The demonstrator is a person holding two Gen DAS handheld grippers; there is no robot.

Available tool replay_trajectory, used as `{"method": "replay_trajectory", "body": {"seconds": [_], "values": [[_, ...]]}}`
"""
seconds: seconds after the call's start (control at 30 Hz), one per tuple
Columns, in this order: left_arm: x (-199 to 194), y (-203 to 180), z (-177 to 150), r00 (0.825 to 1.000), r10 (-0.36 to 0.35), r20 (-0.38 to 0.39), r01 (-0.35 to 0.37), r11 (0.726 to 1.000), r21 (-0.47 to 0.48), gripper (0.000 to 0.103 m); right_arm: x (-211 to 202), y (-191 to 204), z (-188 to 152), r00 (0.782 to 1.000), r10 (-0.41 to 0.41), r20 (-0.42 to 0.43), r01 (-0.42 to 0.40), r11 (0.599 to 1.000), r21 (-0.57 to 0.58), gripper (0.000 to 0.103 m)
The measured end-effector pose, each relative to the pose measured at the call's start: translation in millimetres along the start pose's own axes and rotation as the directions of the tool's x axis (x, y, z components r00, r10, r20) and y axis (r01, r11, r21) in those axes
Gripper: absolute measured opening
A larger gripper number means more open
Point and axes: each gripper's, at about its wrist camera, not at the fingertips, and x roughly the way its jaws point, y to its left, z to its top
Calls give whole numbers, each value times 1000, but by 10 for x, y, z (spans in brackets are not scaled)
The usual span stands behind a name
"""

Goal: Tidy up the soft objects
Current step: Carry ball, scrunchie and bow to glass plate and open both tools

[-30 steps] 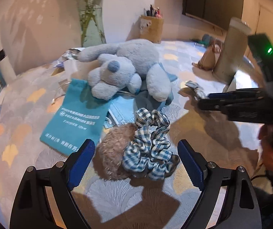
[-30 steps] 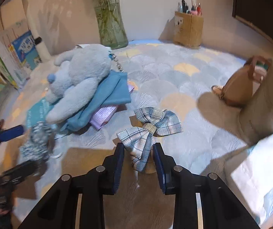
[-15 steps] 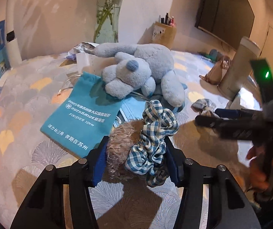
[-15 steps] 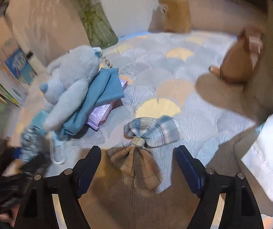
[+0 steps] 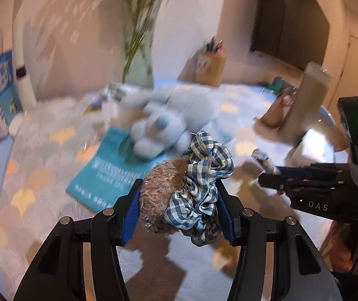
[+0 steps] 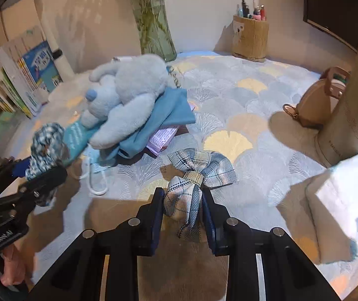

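Note:
My left gripper (image 5: 179,200) is shut on two things at once, a blue-and-white checked scrunchie (image 5: 201,175) and a furry brown scrunchie (image 5: 158,195), held above the patterned cloth. The right wrist view shows that gripper (image 6: 28,175) with the checked scrunchie (image 6: 46,140) at far left. My right gripper (image 6: 182,200) is closing, and its pads squeeze the near wing of a plaid bow (image 6: 204,165); the far wing lies on the cloth. A light blue plush toy (image 6: 128,92) lies on a blue cloth (image 6: 173,110) and a teal drawstring bag (image 5: 108,173).
A face mask (image 6: 96,173) lies beside the plush. A glass vase (image 6: 153,25) and a pen holder (image 6: 250,37) stand at the back. A tan small bag (image 6: 316,102), a tall beige cylinder (image 6: 349,100) and a white pack (image 6: 341,200) are on the right. Books (image 6: 23,75) lean at left.
My left gripper closed on the two scrunchies and raised them off the cloth. My right gripper opened wide over the bow, then closed on its near wing.

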Motion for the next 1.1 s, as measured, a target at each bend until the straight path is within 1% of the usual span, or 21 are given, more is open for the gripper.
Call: {"method": "replay_trajectory", "body": {"seconds": [0.03,0.1,0.27,0.4,0.53,0.63,0.67,0.73,0.77,0.83,0.93,0.97,1.1], "values": [[-38,-49,31,1000,-9,10,9,1000,7,52,-68,-43,23,1000,27,11,-27,999,18,29],[-92,-161,88,999,-36,24,35,999,20,52,-192,-91,40,998,55,38,-57,998,37,29],[-156,-512,262,996,-81,46,77,994,81,52,-536,-225,73,991,56,118,-63,997,52,29],[-176,-848,405,991,-113,70,102,984,147,52,-771,-415,61,987,37,156,-51,995,85,29],[-136,-1231,508,986,-149,71,129,966,225,52,-991,-774,-10,983,-13,184,-15,988,151,29],[-71,-1520,582,981,-185,60,163,950,265,52,-1111,-1105,-74,981,-44,189,3,977,213,29],[-54,-1651,607,977,-205,56,182,942,284,52,-1150,-1207,-96,980,-54,190,8,972,233,29],[-17,-1862,638,973,-224,54,196,927,320,52,-1255,-1450,-156,977,-76,201,18,961,277,29],[0,-2022,648,970,-235,56,200,911,360,52,-1306,-1548,-182,974,-90,208,25,955,296,29],[50,-2247,675,964,-264,42,225,886,405,52,-1444,-1783,-252,965,-128,230,44,940,339,29],[152,-2582,744,958,-287,26,246,861,446,52,-1573,-2092,-333,951,-180,250,70,917,392,29],[201,-2720,789,953,-301,20,259,850,459,52,-1601,-2189,-354,947,-185,263,65,911,407,29],[320,-3126,927,946,-323,32,267,832,486,52,-1705,-2603,-371,936,-226,272,76,880,469,29]]}}
